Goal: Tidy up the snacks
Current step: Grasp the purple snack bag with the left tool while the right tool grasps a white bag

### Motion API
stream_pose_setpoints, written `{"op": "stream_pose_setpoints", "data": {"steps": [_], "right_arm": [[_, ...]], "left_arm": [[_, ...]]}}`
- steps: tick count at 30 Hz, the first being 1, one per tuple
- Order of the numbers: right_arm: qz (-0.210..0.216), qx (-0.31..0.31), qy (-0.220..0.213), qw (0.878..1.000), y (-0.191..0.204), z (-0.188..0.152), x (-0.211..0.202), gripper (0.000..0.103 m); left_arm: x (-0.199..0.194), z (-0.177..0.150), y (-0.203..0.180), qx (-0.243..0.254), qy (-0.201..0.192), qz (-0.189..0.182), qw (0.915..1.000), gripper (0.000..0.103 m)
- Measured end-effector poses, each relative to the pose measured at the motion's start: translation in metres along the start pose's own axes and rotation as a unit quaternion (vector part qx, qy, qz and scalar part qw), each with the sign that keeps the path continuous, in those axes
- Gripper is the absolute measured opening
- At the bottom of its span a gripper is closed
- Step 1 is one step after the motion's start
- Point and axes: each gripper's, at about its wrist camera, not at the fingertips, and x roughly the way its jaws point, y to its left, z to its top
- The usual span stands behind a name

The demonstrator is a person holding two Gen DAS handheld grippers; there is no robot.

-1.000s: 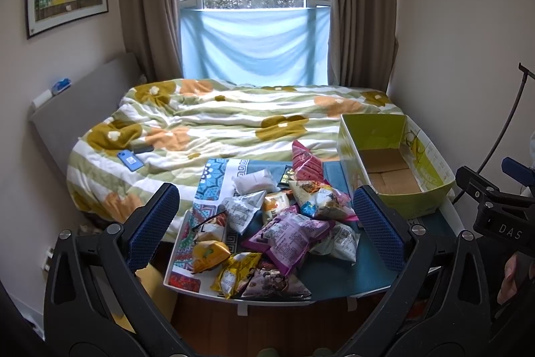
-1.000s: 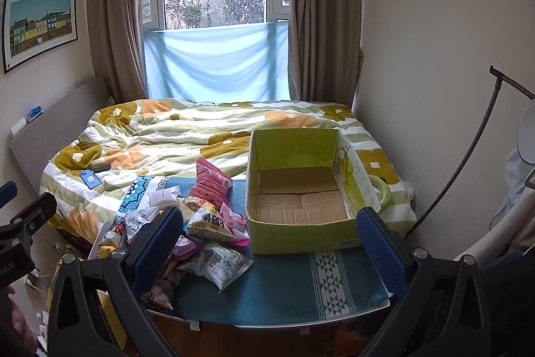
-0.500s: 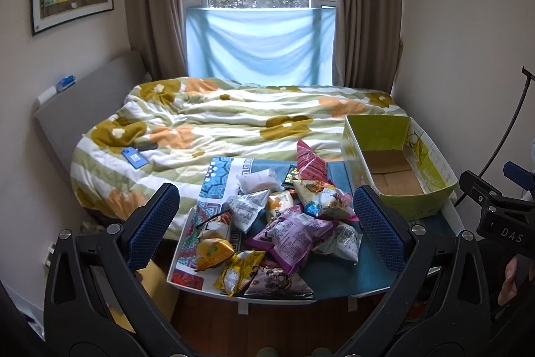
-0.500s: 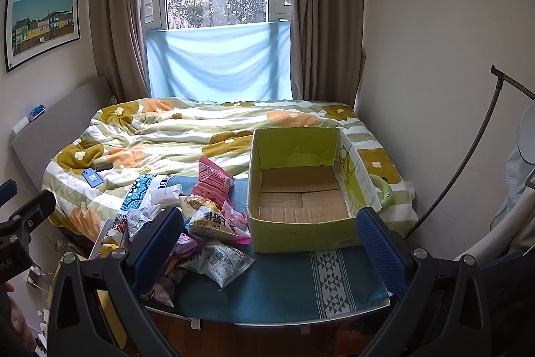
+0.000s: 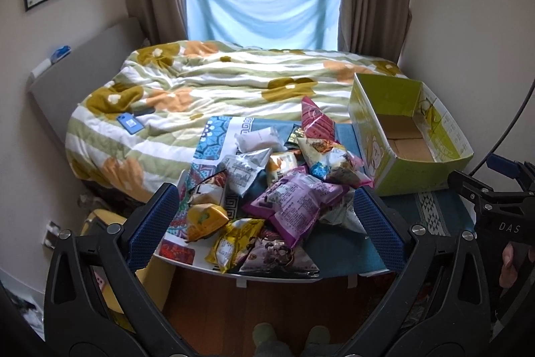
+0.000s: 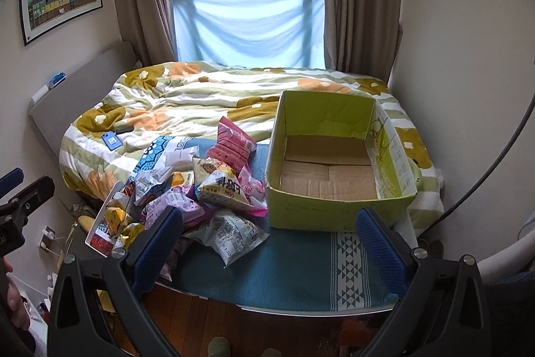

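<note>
Left wrist view first: the left gripper (image 5: 265, 216) hangs over the near edge of the counter (image 5: 344, 256), jaws spread wide and nothing between them. Framed right between the 2 blue pads is the pile of snack bags (image 5: 277, 186), heaped in the centre of the frame. A purple bag (image 5: 294, 201) lies on top, nearest the middle; a gold bag (image 5: 234, 240) and a yellow bag (image 5: 204, 219) sit at the lower left of the heap, and a pink bag (image 5: 316, 119) stands up at the back. At the right of the frame the green cardboard box (image 5: 401, 169) sits empty, just beside the heap. Far right, the other tool's black frame pokes in.

Now the right wrist view: the right gripper (image 6: 269, 243) is also wide open and empty, raised above the blue cloth. The box (image 6: 334, 213) fills the centre right, its brown floor bare, not 1 packet in it. The snacks spill across the left centre, with a silver bag (image 6: 230, 233) lying closest to the box front.

So sorting hasn't begun, I'd say; this looks like the approach for the first pick. The next move calls for dropping a gripper onto 1 loose bag, probably the purple one on top, pinching the crinkly film without dragging its neighbours, then carrying it right into the box.
</note>
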Motion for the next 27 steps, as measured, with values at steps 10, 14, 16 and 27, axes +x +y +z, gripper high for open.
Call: {"op": "stream_pose_setpoints", "data": {"steps": [10, 14, 16, 27], "right_arm": [[0.052, -0.037, 0.062, 0.996, -0.006, -0.027, 0.091, 0.103], [0.083, -0.081, 0.089, 0.989, 0.002, -0.040, 0.124, 0.103], [0.093, -0.112, 0.100, 0.984, 0.012, -0.047, 0.138, 0.103], [0.105, -0.192, 0.142, 0.965, 0.045, -0.064, 0.206, 0.103]], "left_arm": [[0.116, -0.012, -0.025, 0.096, 0.091, -0.062, 0.9893, 0.103], [0.156, -0.018, -0.030, 0.130, 0.128, -0.079, 0.9800, 0.103], [0.173, -0.021, -0.030, 0.139, 0.147, -0.092, 0.9750, 0.103], [0.226, -0.031, -0.032, 0.169, 0.214, -0.125, 0.9539, 0.100]]}}
